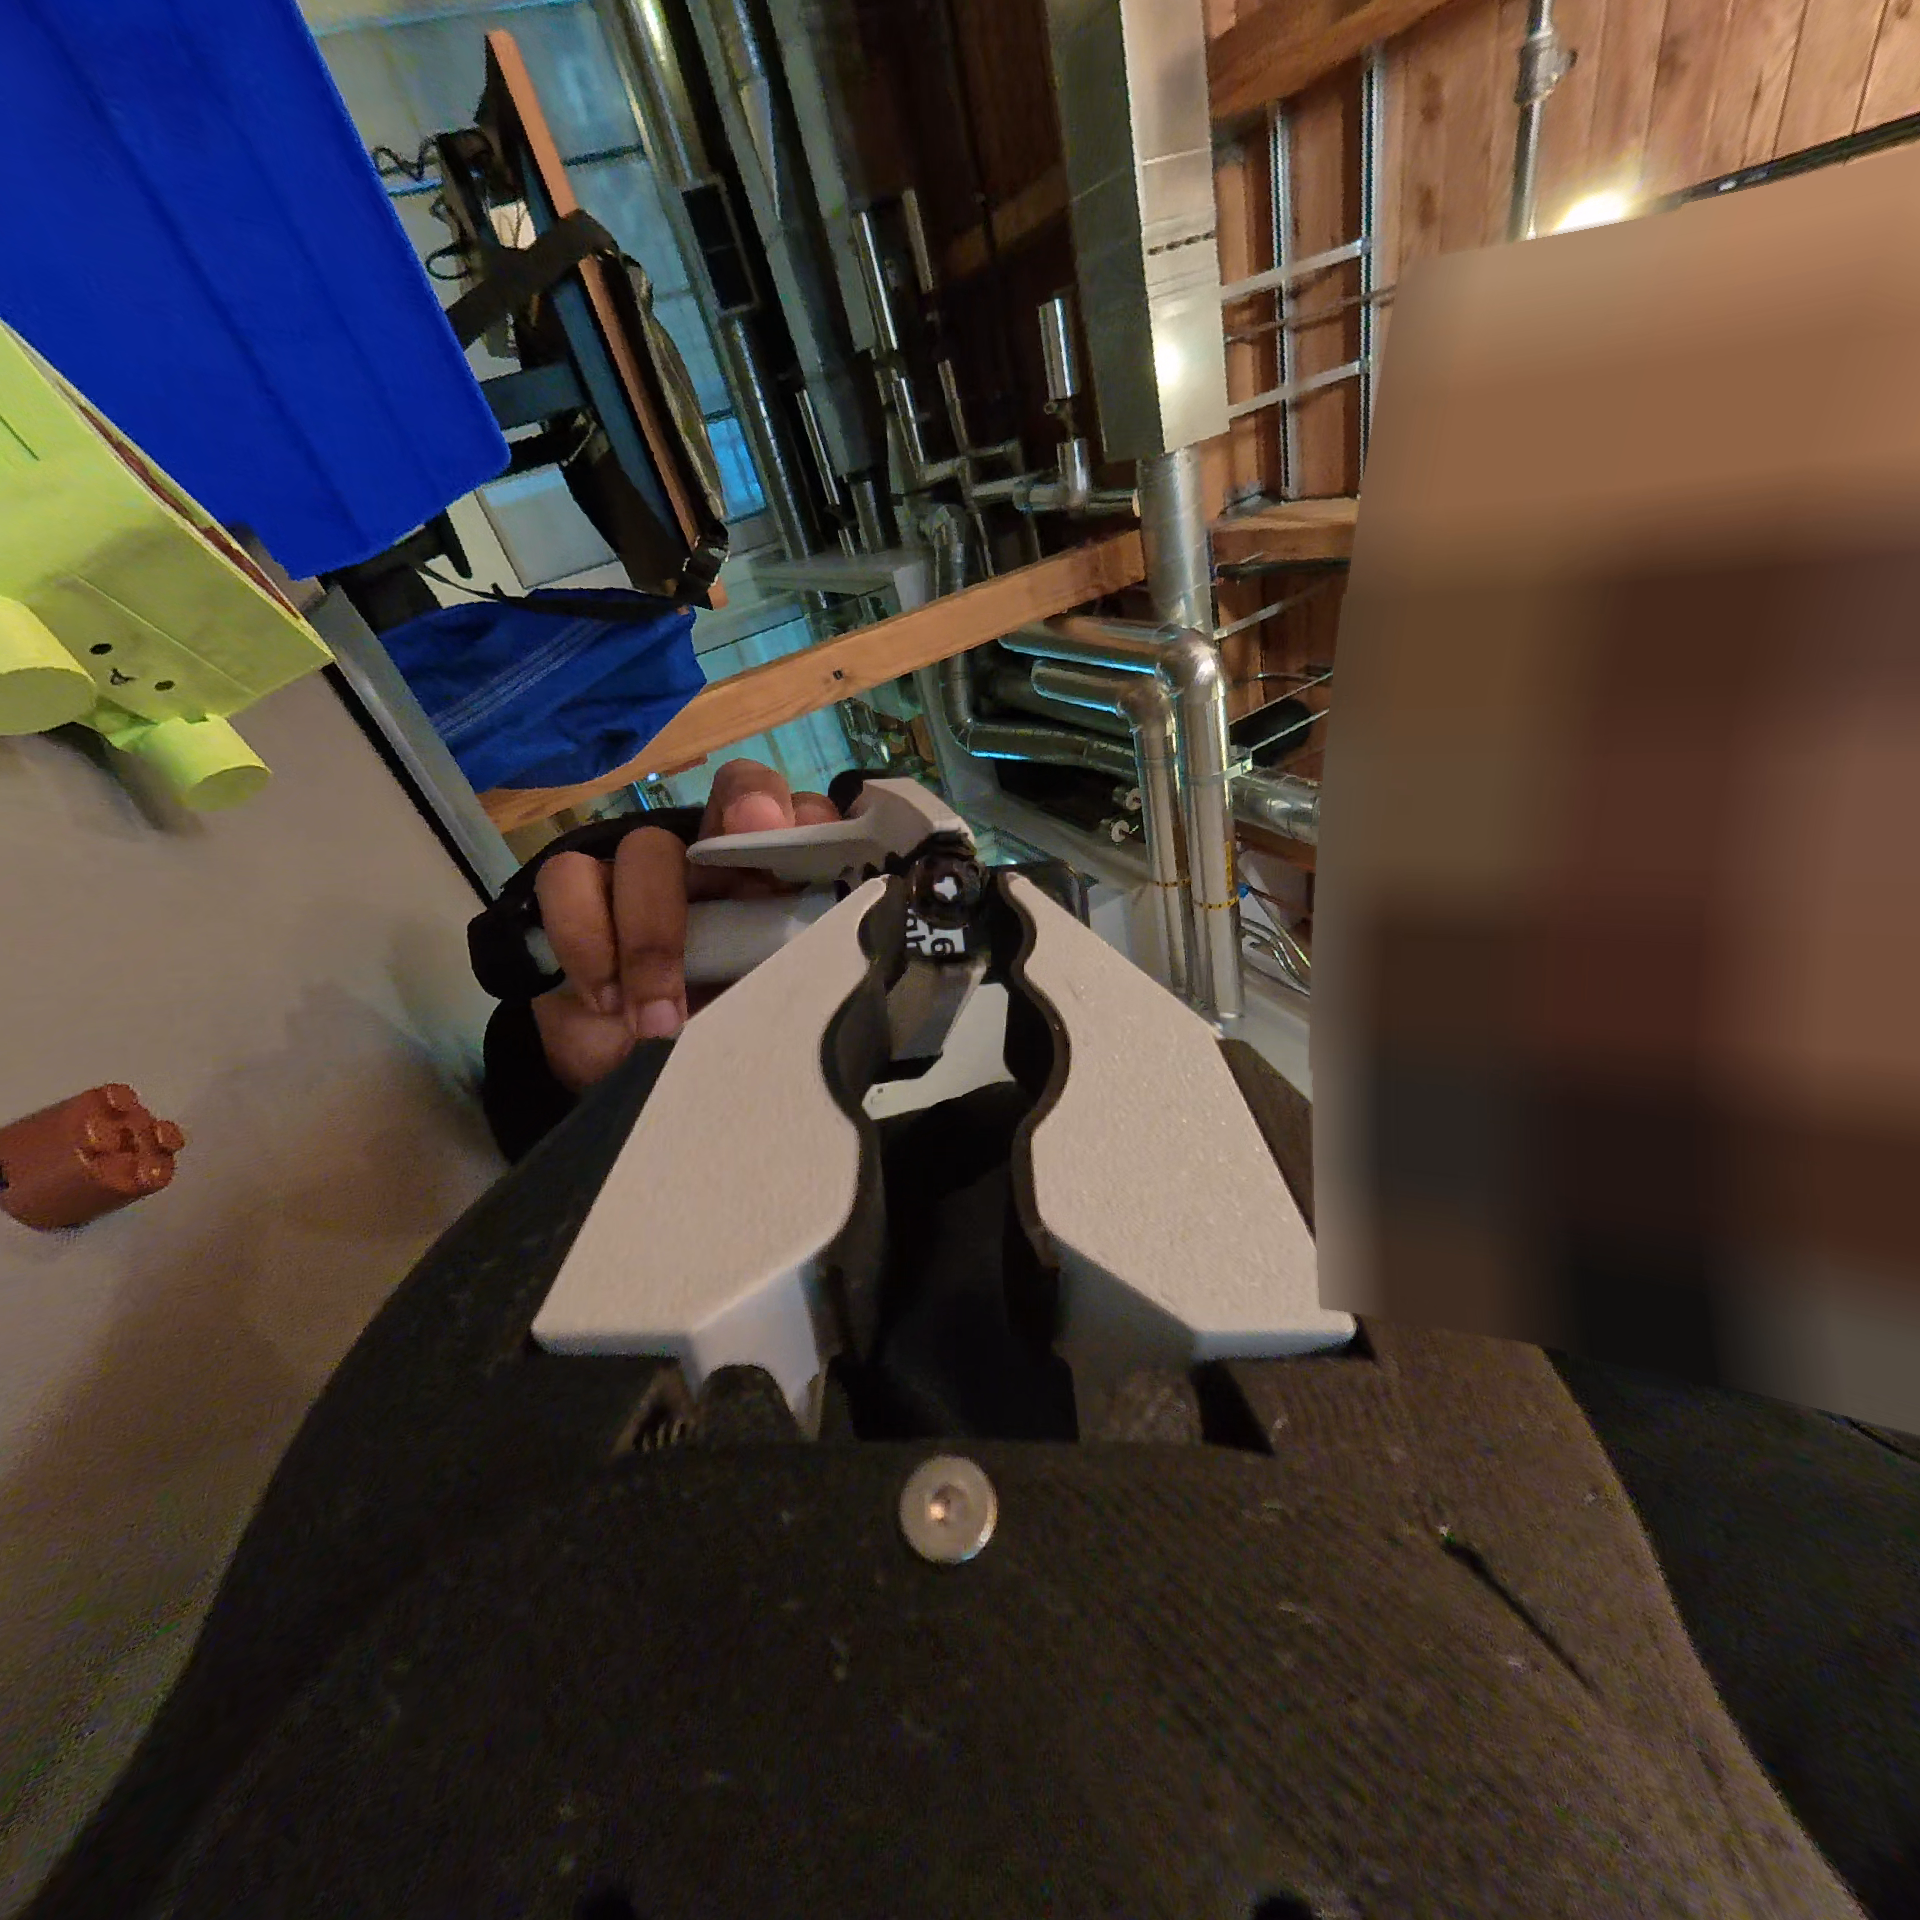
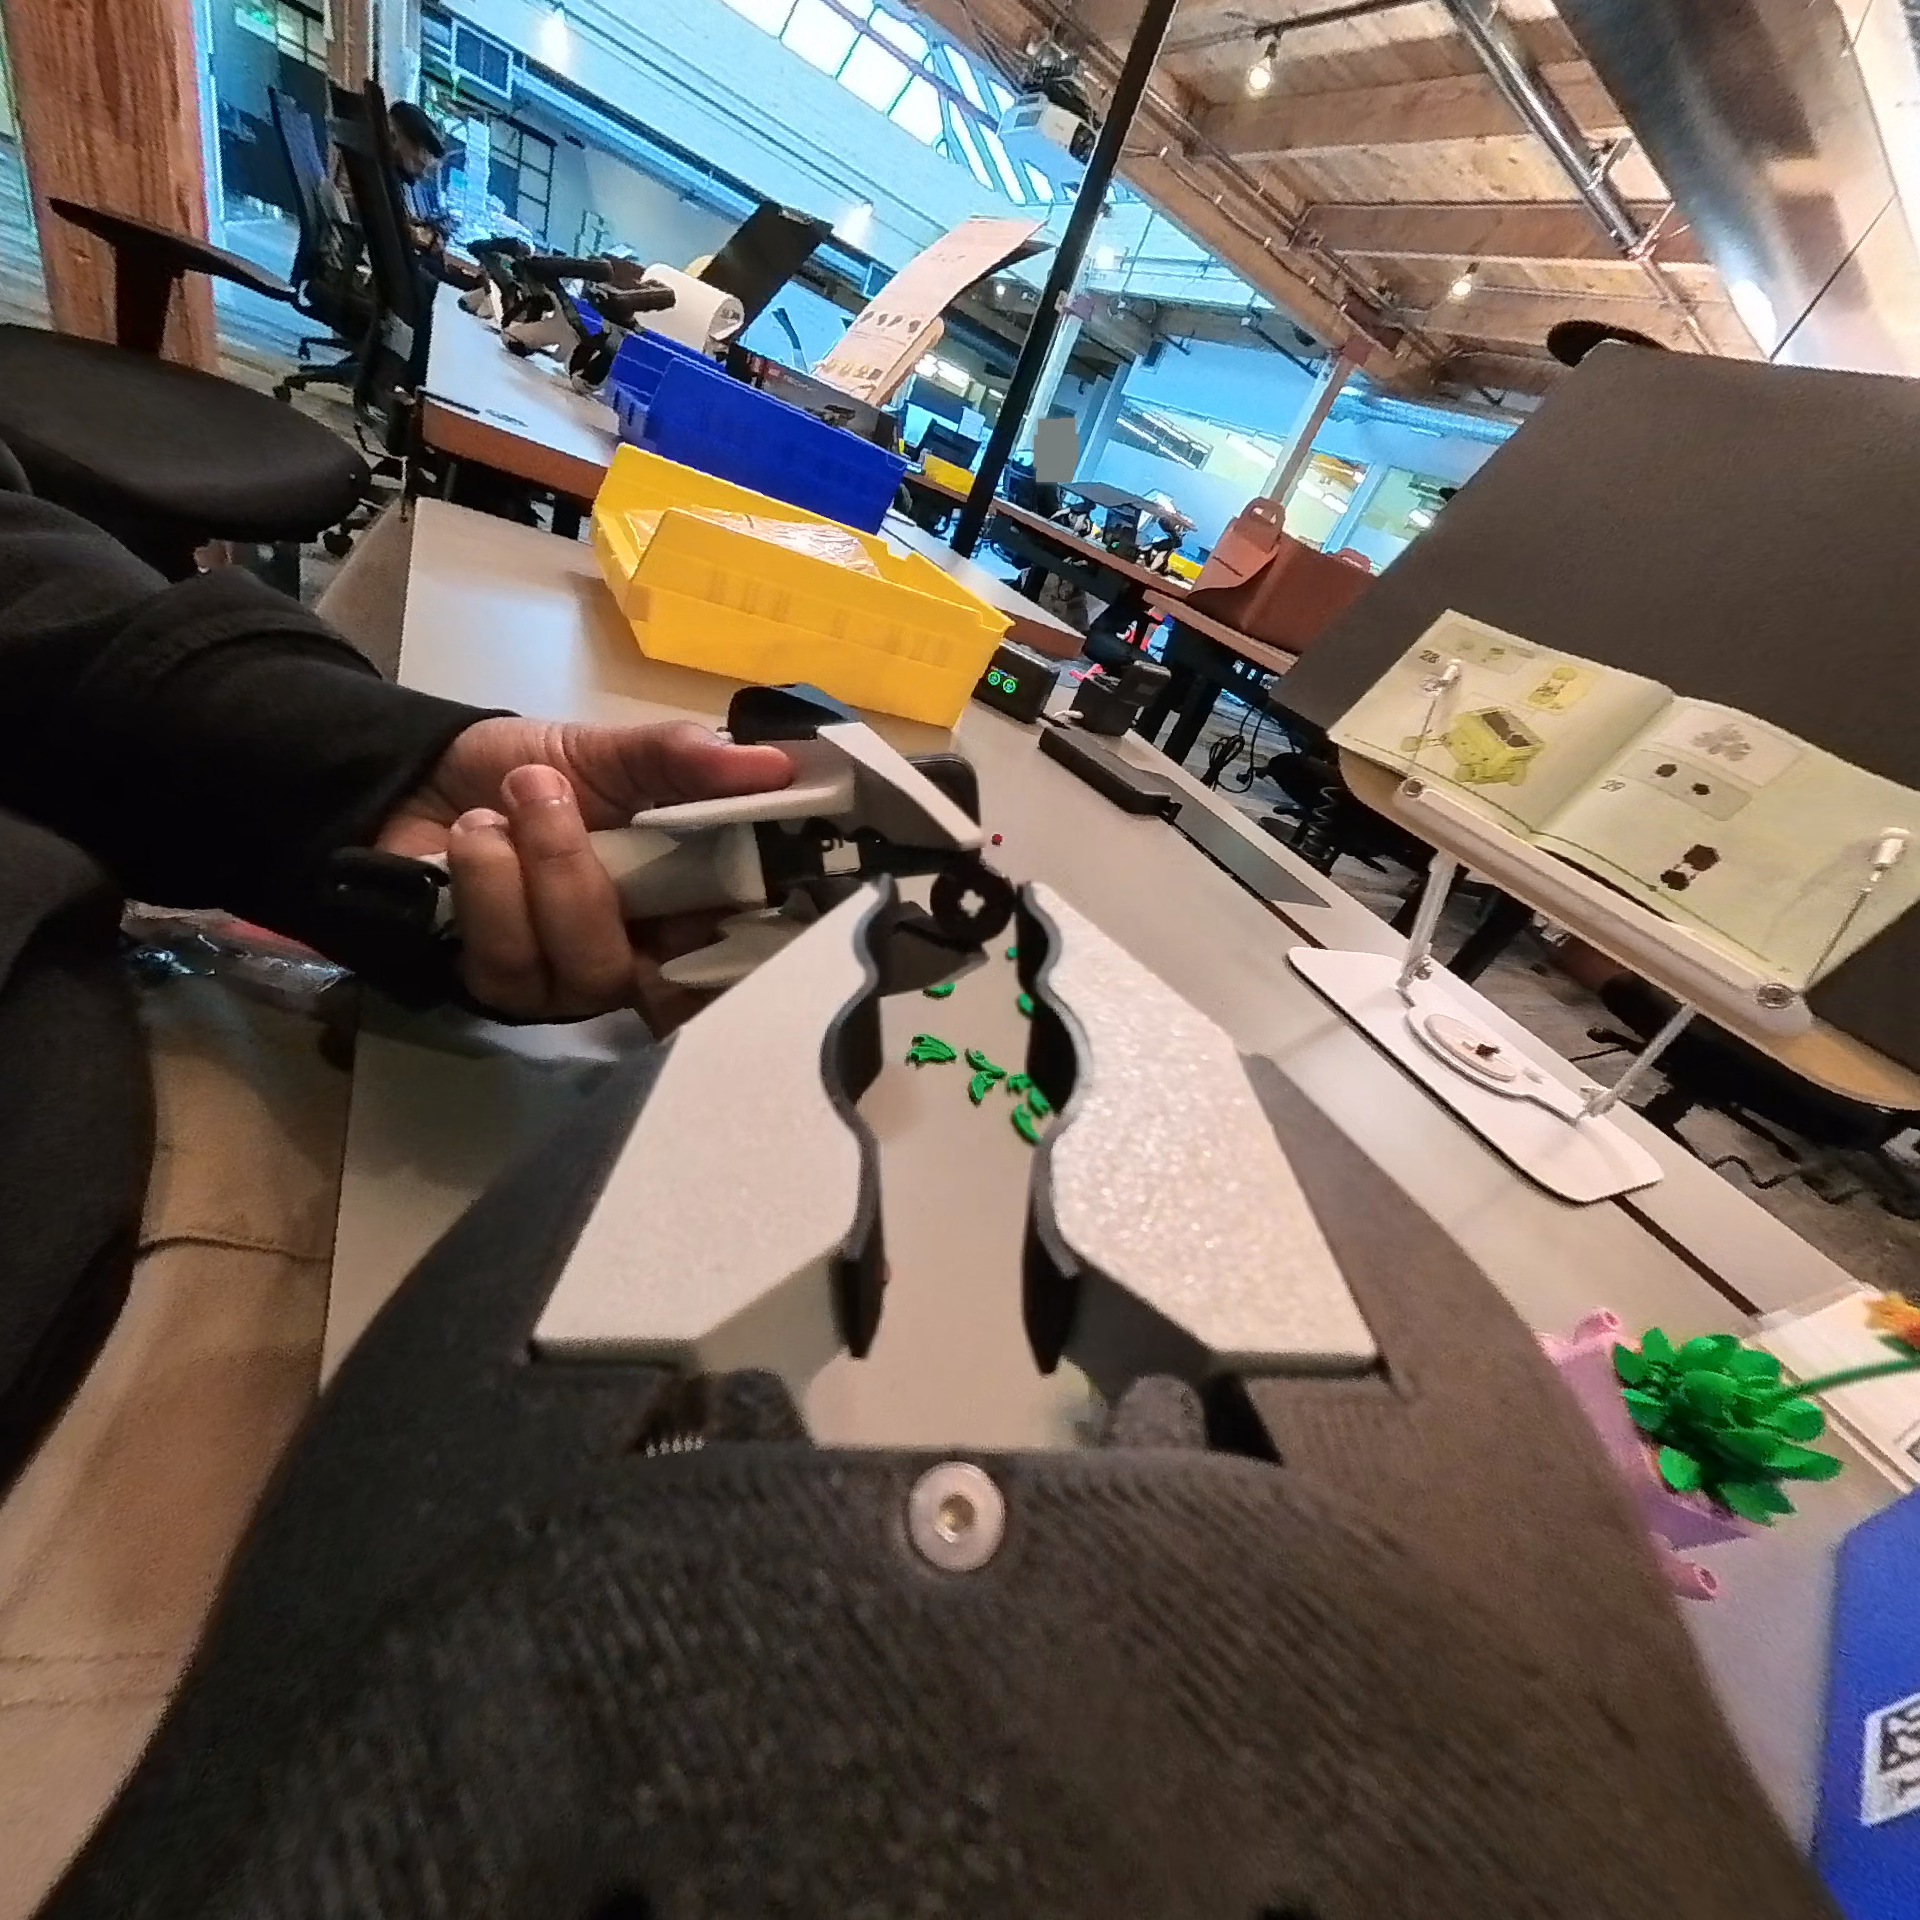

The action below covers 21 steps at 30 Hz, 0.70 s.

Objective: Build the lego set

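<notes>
A small black round piece (image 1: 943,891) sits pinched between the tips of my left gripper (image 1: 945,885), held up in the air. The right gripper's fingers (image 1: 810,842), held by a hand, meet it tip to tip from the far side. In the right wrist view the same black piece (image 2: 971,912) shows a hole and sits between the tips of my right gripper (image 2: 956,896), with the left gripper's fingers (image 2: 899,800) closing on it from above and below. Both grippers are narrowly shut around it. Several green leaf pieces (image 2: 977,1062) lie on the table below.
A brown brick (image 1: 88,1153) and a lime-green build (image 1: 135,623) are on the grey table (image 1: 260,987). An instruction booklet (image 2: 1621,790) stands on a holder at right. Yellow bins (image 2: 790,603) sit behind. A pink pot with green leaves (image 2: 1714,1439) is at near right. Less than 4 cm separates the two grippers' tips. Both grippers' tips are roughly 12 cm from the brown brick (image 1: 88,1153).
</notes>
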{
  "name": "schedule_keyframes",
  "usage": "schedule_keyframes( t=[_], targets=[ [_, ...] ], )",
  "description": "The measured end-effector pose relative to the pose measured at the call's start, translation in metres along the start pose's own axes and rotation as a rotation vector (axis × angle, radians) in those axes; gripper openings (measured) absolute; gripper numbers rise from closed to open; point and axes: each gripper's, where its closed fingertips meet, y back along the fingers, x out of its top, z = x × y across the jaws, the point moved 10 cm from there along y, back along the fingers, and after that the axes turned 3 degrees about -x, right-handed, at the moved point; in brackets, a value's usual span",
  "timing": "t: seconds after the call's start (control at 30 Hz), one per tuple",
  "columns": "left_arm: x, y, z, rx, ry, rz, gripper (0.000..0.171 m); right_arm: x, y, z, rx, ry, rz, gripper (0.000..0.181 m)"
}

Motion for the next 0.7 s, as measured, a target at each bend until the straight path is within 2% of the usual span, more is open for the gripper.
schedule_keyframes(
  t=[0.03,0.13,0.2,0.23,0.3,0.4,0.5,0.6,0.7],
  targets=[
    [-0.001,0.0,-0.001,-0.001,0.0,-0.011,0.013,0.0,0.0,0.0,-0.005,0.007,-0.005,0.016],
    [0.0,0.002,-0.002,0.027,-0.009,-0.014,0.015,0.0,0.001,0.002,0.01,0.004,-0.038,0.014],
    [0.006,0.008,0.0,0.123,-0.098,0.0,0.032,0.0,0.001,0.005,0.023,-0.038,-0.075,0.013],
    [0.01,0.013,0.004,0.171,-0.169,0.02,0.033,0.0,0.0,0.007,0.043,-0.077,-0.118,0.013],
    [0.019,0.023,0.016,0.272,-0.322,0.052,0.034,-0.006,-0.004,0.011,0.113,-0.174,-0.269,0.014],
    [0.027,0.035,0.029,0.431,-0.513,0.028,0.035,-0.027,-0.011,0.006,0.259,-0.331,-0.603,0.014],
    [0.027,0.04,0.032,0.536,-0.622,-0.038,0.035,-0.049,-0.016,-0.008,0.346,-0.345,-0.867,0.014],
    [0.023,0.043,0.032,0.537,-0.673,-0.052,0.032,-0.048,-0.024,-0.015,0.389,-0.323,-0.878,0.014],
    [0.022,0.05,0.029,0.512,-0.657,-0.034,0.031,-0.046,-0.032,-0.015,0.4,-0.309,-0.942,0.014]
  ],
)
